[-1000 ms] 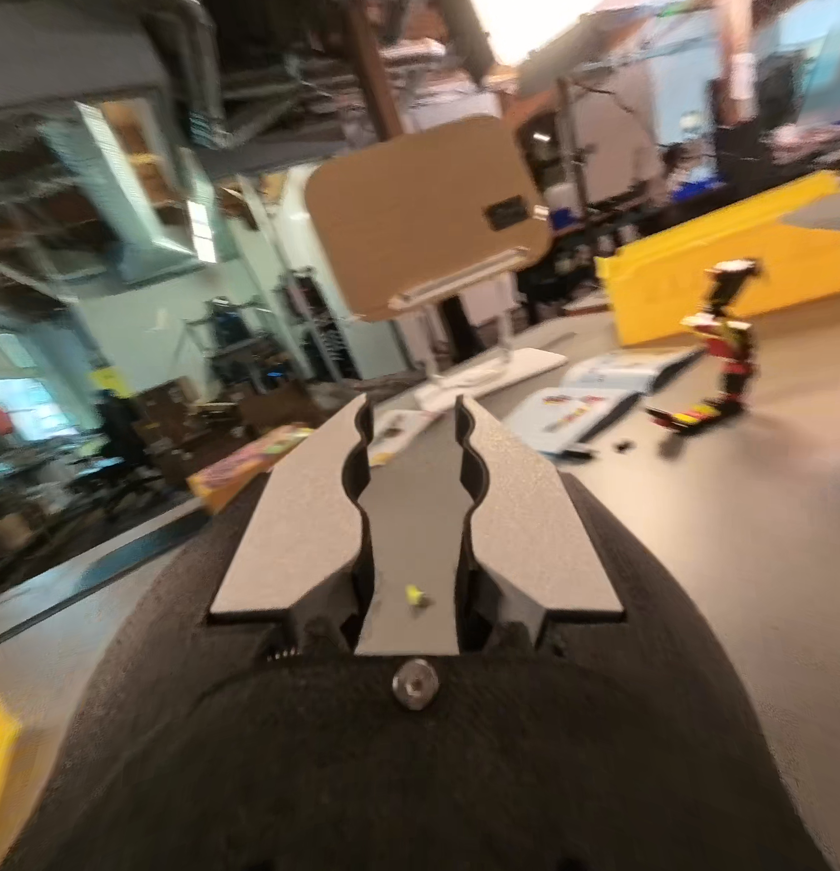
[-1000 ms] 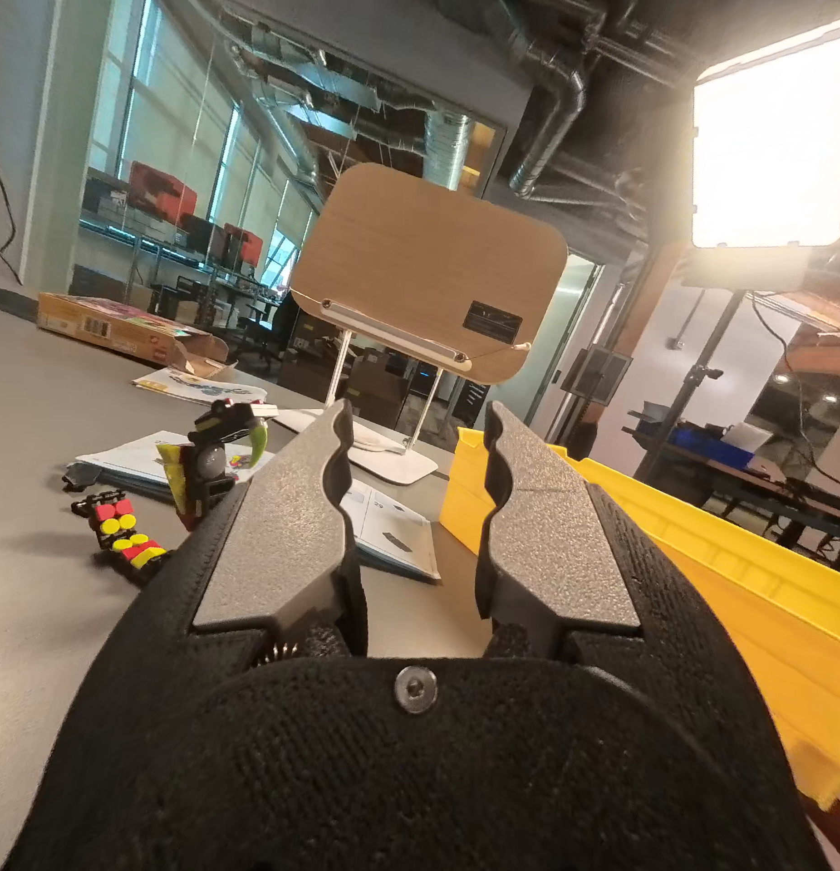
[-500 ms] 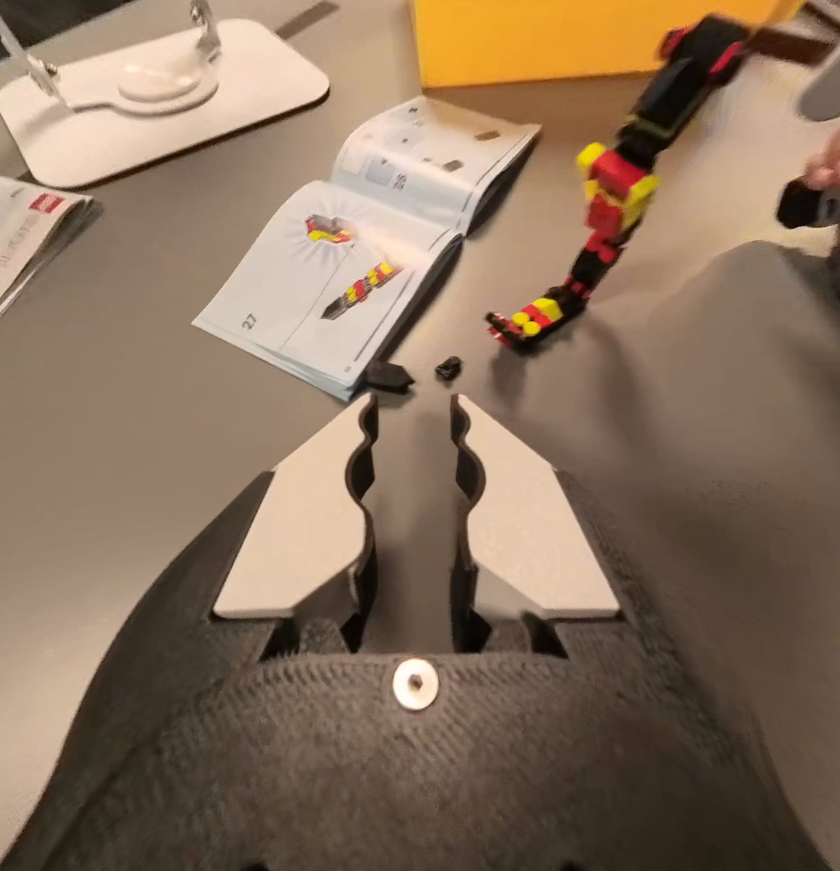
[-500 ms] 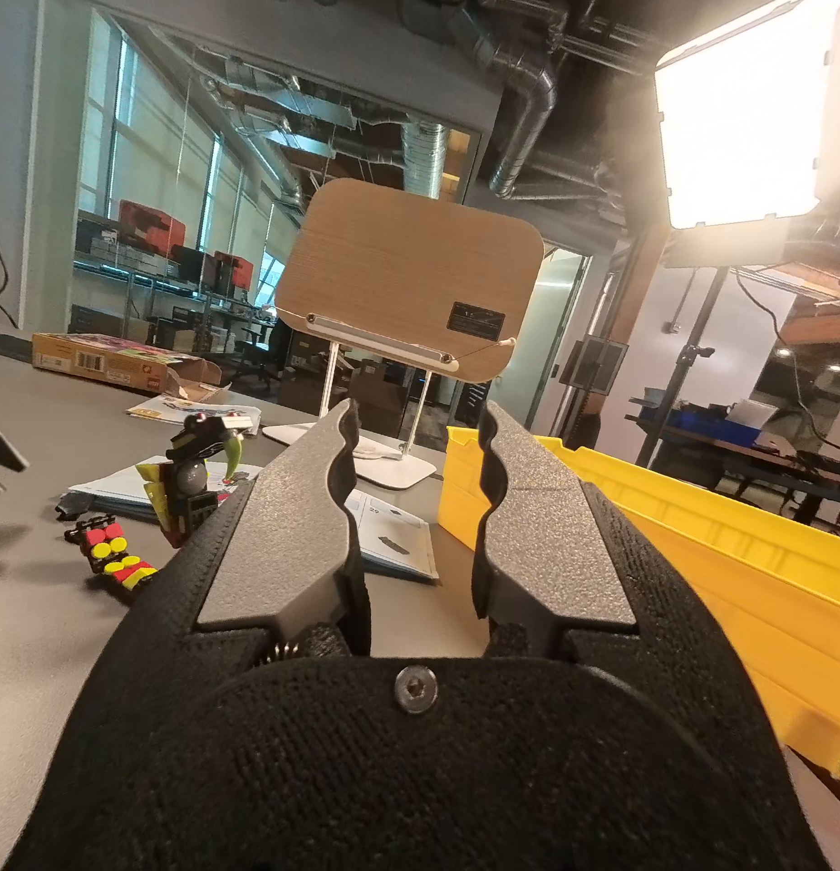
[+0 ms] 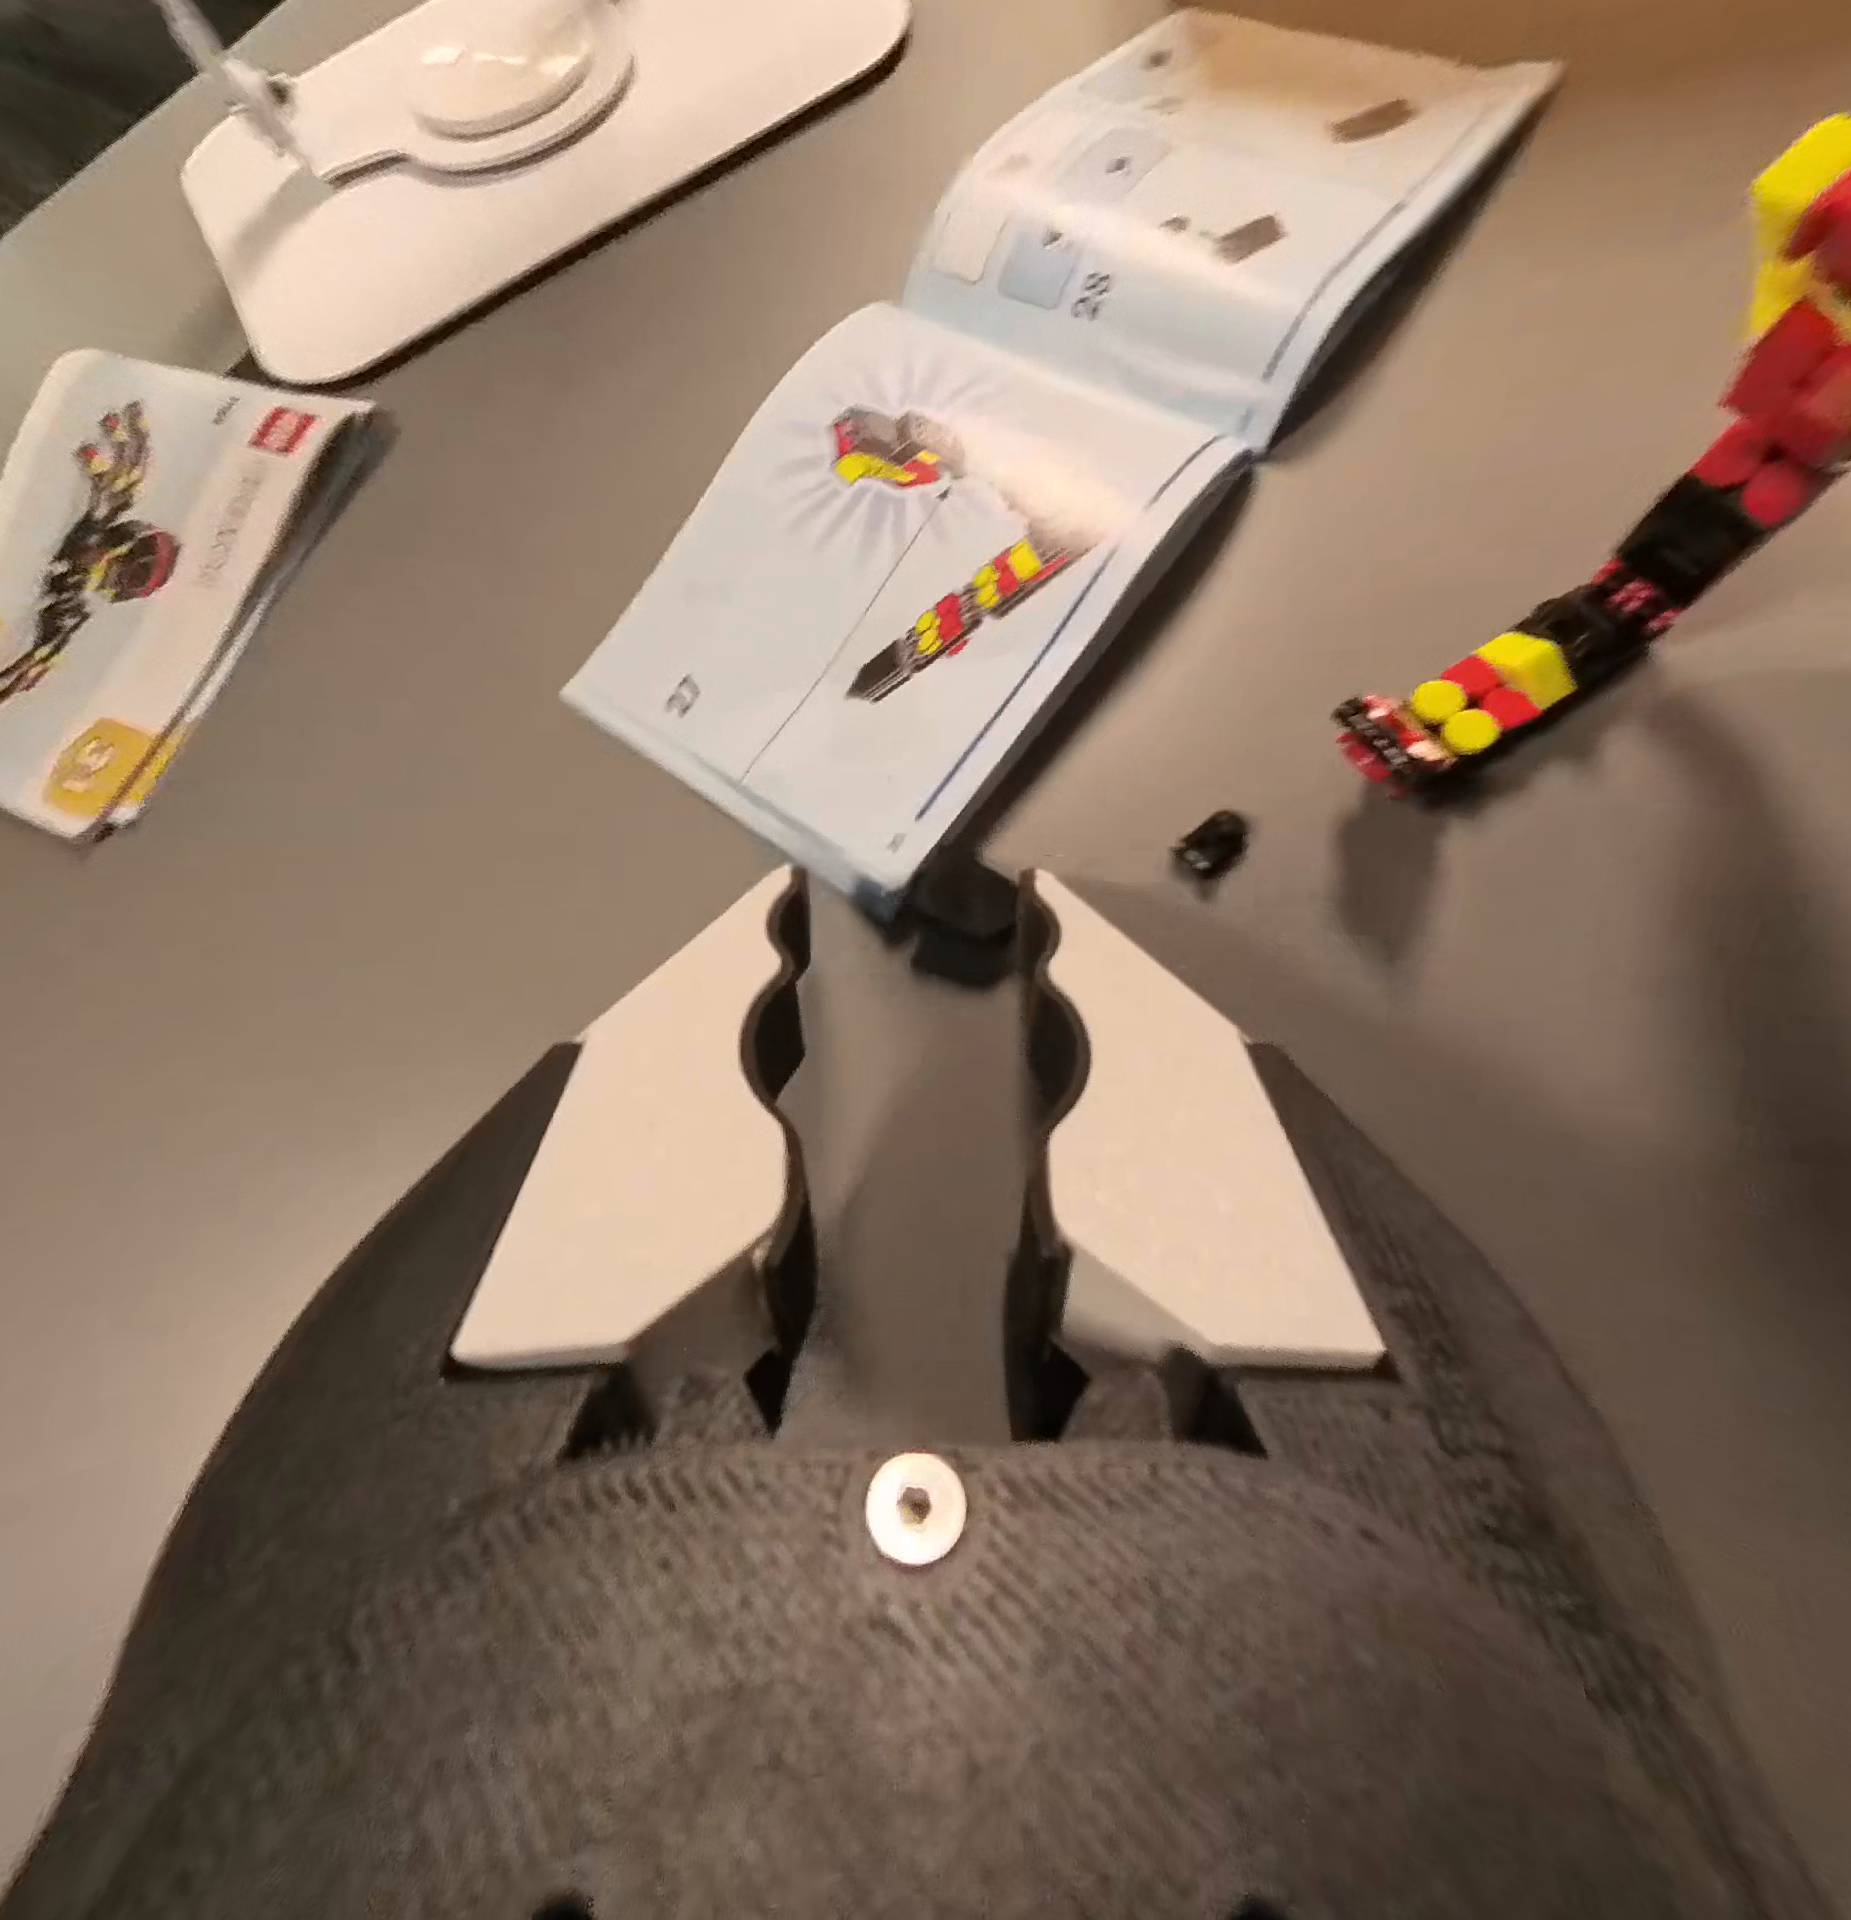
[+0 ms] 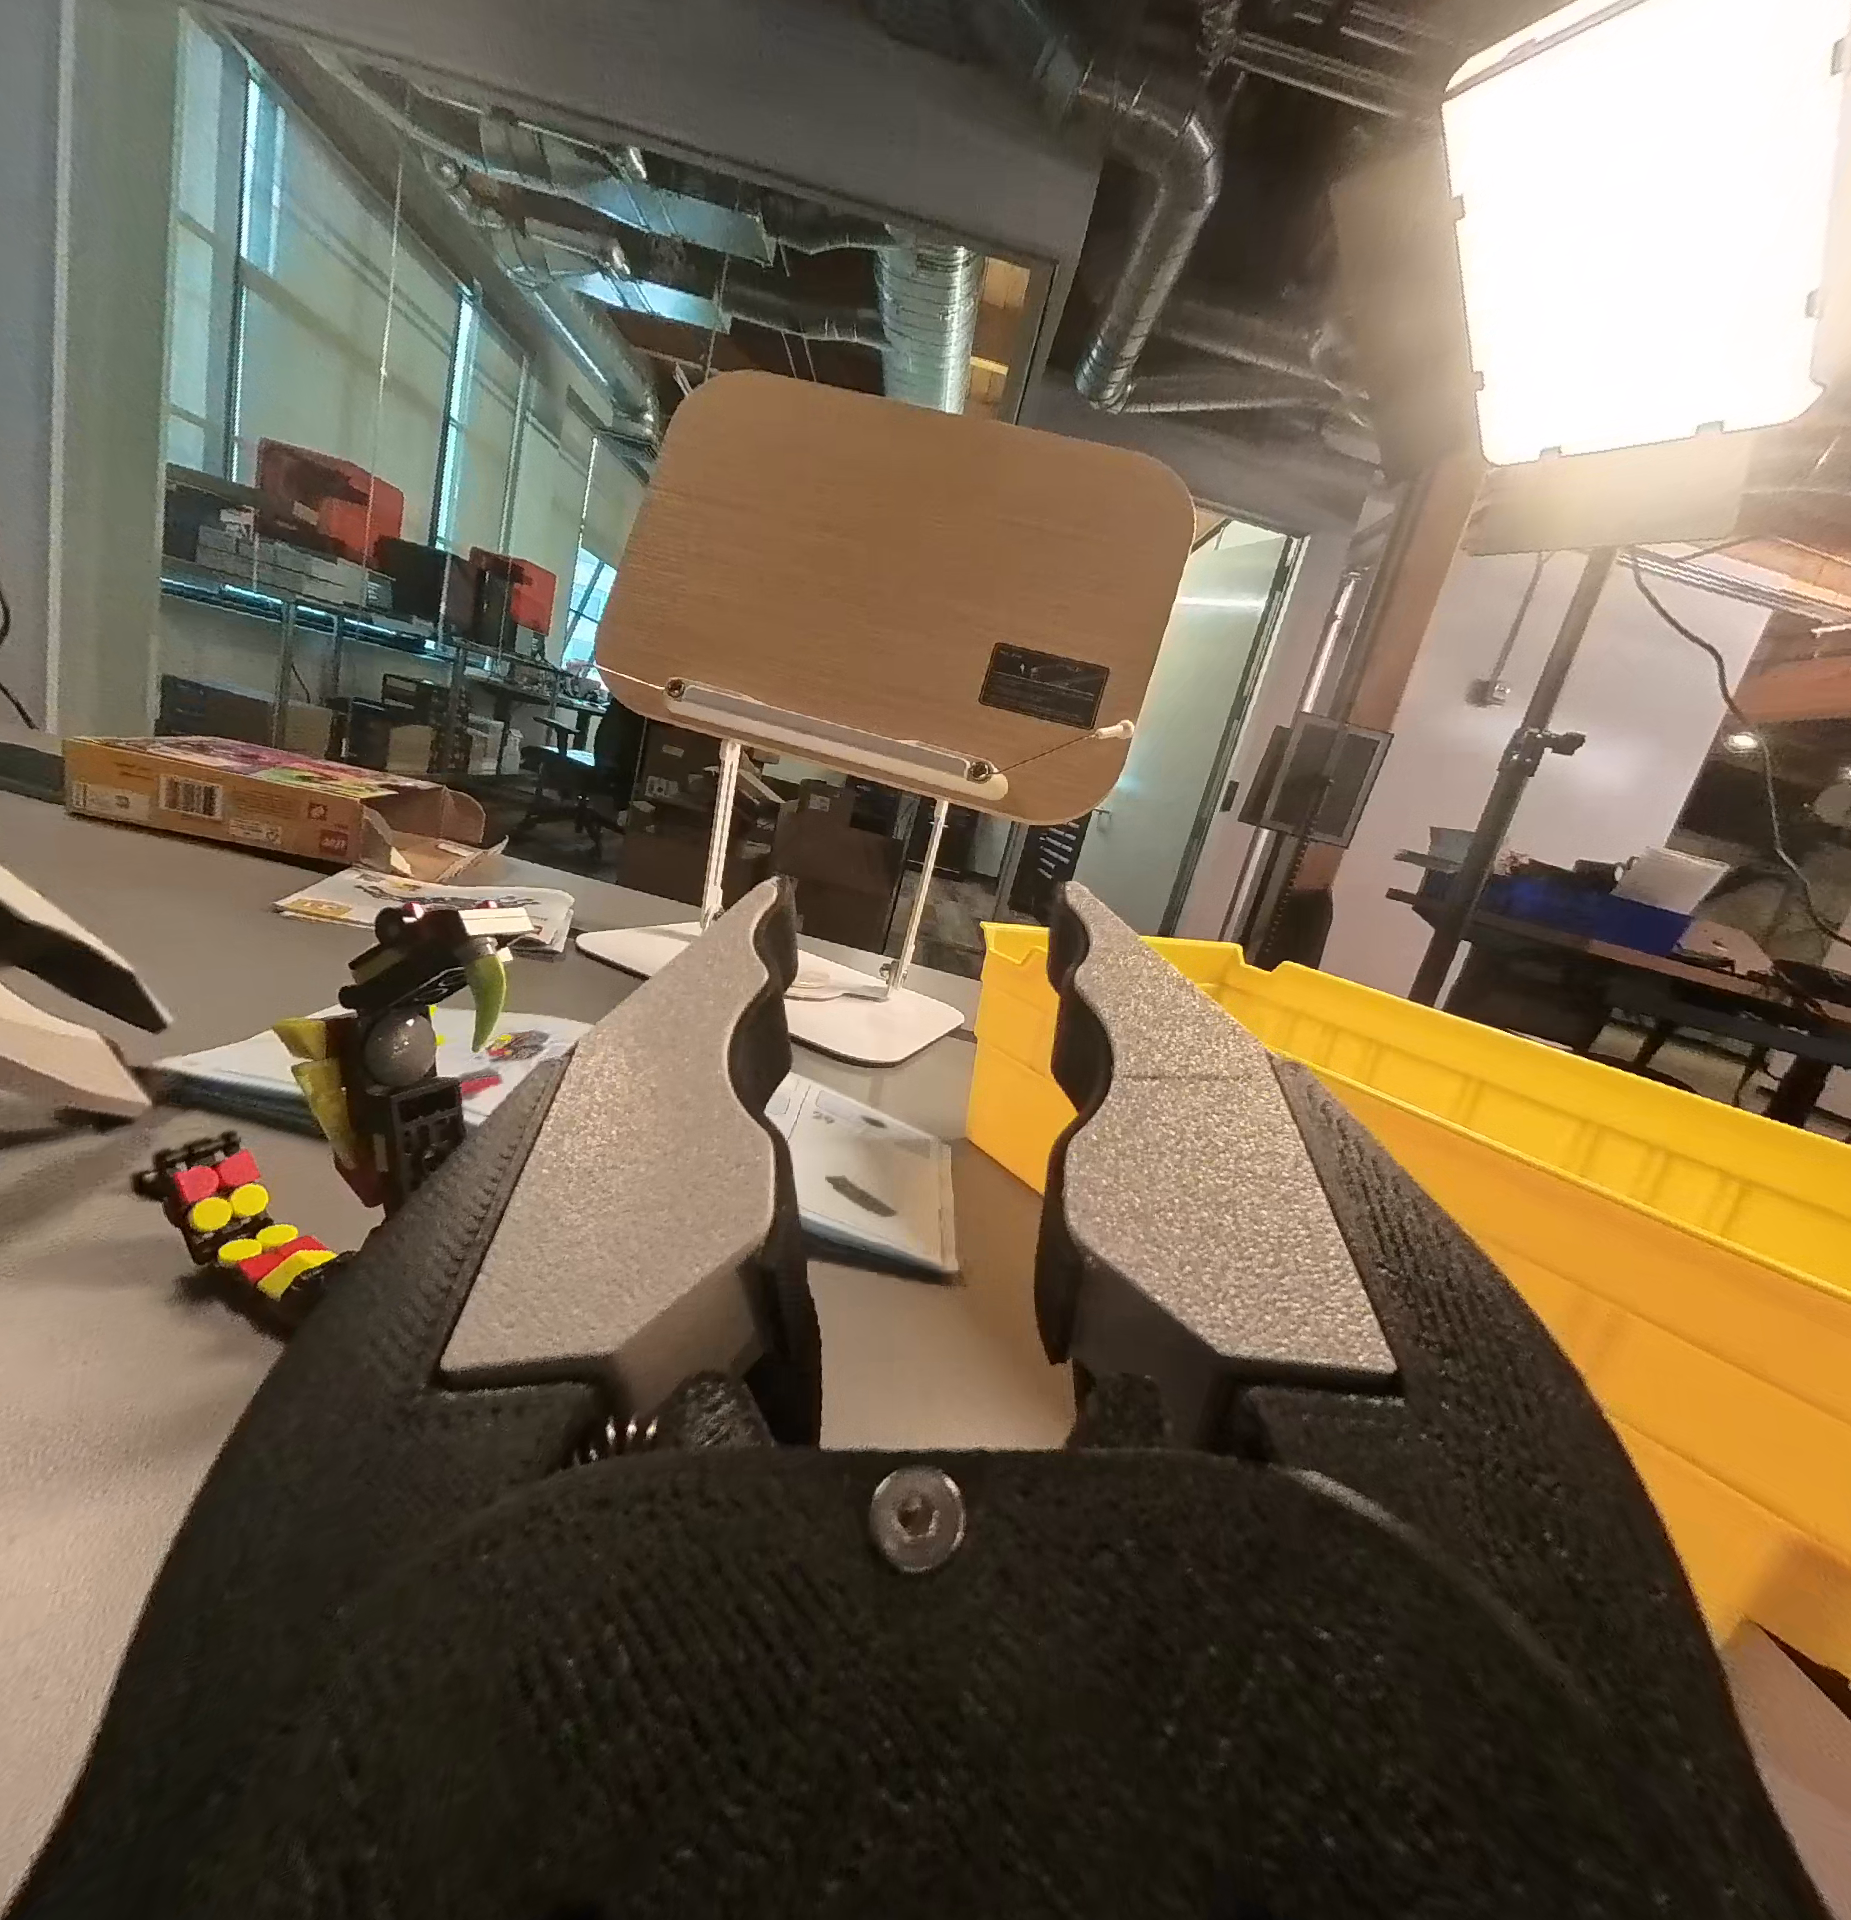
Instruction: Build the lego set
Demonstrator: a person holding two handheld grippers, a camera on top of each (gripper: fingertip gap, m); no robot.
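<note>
Left gripper point(image 5: 908, 894): held tilted down over the table, jaws parted to a moderate gap, nothing gripped.
Black piece point(image 5: 957, 930): seen just ahead of the fingertips, close to the right-hand tip, partly tucked under the corner of the open booklet point(image 5: 931, 582).
Smaller black piece point(image 5: 1210, 834): lying ahead and to the right, apart from the first.
Right gripper point(image 6: 916, 914): jaws parted, nothing held, aimed level past the yellow bin point(image 6: 1503, 1174).
Lego figure point(image 6: 401, 1049): standing ahead-left of the right gripper, its studded tail point(image 6: 240, 1226) laid on the table.
Handling: the loose piece is judged light, rigid and slick; its flat sides should be pinched, squarely, or it may skid away.
</note>
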